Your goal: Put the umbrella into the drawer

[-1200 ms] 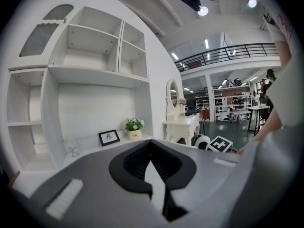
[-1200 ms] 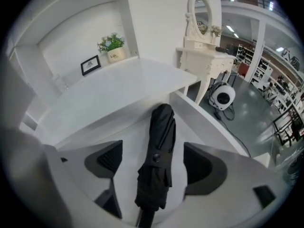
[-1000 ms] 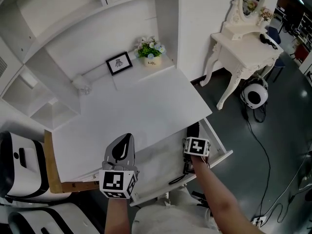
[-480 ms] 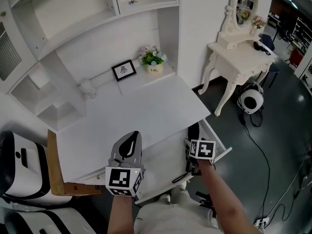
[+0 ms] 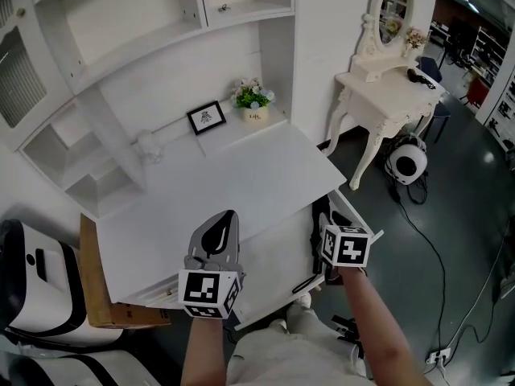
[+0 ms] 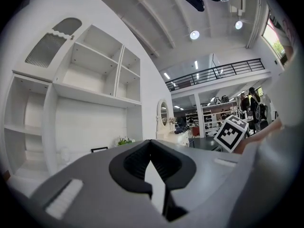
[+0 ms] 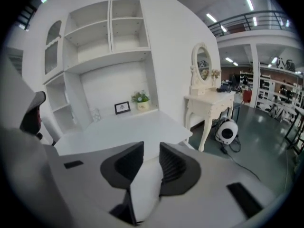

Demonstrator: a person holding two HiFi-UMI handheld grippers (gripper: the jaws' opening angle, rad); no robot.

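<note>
The black folded umbrella point(image 5: 322, 214) lies along the right side of the open white drawer point(image 5: 273, 260) under the desk's front edge. My right gripper point(image 5: 333, 244) hovers just above it; its marker cube hides the jaws in the head view. In the right gripper view the right gripper point(image 7: 151, 155) is closing, with a narrow gap left and nothing between the pads. My left gripper point(image 5: 224, 222) hangs over the desk's front edge, left of the drawer. In its own view the left gripper point(image 6: 151, 144) has its tips together and empty.
A framed picture point(image 5: 207, 117) and a flower pot point(image 5: 253, 99) stand at the back of the white desk point(image 5: 217, 183). A dressing table with mirror point(image 5: 386, 79) and a round white device point(image 5: 408, 161) with cables are at the right. A wooden board point(image 5: 96, 288) sits left.
My right gripper has lifted up out of the drawer, leaving the umbrella lying there. The left gripper has risen a little and shifted slightly right.
</note>
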